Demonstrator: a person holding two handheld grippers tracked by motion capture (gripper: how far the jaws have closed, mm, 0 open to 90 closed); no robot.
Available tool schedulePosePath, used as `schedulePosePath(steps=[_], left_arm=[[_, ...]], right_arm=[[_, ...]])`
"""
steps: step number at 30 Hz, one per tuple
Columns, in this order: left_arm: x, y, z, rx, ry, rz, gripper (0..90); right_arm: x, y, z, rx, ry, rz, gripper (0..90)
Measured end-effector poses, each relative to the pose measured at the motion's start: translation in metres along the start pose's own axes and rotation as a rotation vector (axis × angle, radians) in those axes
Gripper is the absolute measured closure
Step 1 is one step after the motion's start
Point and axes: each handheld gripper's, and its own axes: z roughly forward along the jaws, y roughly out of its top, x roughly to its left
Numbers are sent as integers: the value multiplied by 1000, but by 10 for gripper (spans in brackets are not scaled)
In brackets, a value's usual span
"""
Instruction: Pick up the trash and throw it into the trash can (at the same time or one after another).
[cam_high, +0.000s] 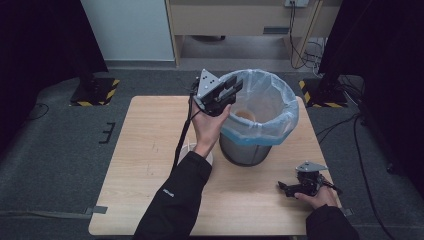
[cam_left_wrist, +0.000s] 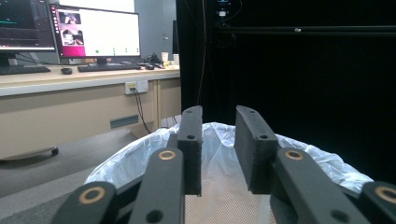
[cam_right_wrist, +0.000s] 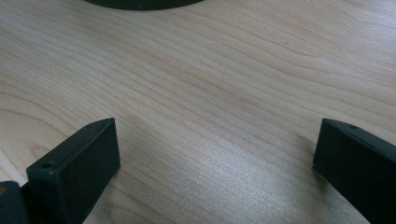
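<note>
Light: dim room, black surrounds; pale wooden table (cam_high: 150, 165) evenly lit.
Shadows: soft.
Focus: near black jaws blurred.

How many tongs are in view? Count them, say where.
2: left tongs over the lined bin at its left rim; right tongs low on the table near its right front corner, open.

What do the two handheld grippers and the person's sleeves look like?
Both grippers are black. The left gripper and the right gripper each carry a grey three-cornered plate with small holes on top. A black cable trails from the left one. Its arms have brass-coloured rings at the pivots, and the pads are flat, dark blocks. The sleeves are black, the left with small white print.
</note>
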Motion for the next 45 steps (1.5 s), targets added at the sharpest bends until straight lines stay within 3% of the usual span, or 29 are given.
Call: schedulePosePath(steps=[11, 13, 15, 18, 26, 35, 45], left_arm=[[14, 6, -51, 34, 38, 50, 614], [18, 5, -62, 36, 51, 56, 591], [22, 2, -73, 68, 59, 41, 563], [27, -5, -87, 81, 80, 63, 547], [37, -39, -117, 148, 122, 34, 493], [47, -91, -138, 247, 163, -11, 451], [52, -139, -141, 375, 182, -48, 425]], right_arm=[[0, 0, 0, 2, 3, -4, 8], [0, 0, 0, 2, 3, -4, 8], [0, 0, 0, 0, 2, -3, 8], [0, 0, 0, 0, 1, -4, 7], [1, 0, 0, 1, -1, -1, 7], [1, 0, 0, 1, -2, -2, 9], [2, 0, 0, 0, 0, -5, 9]])
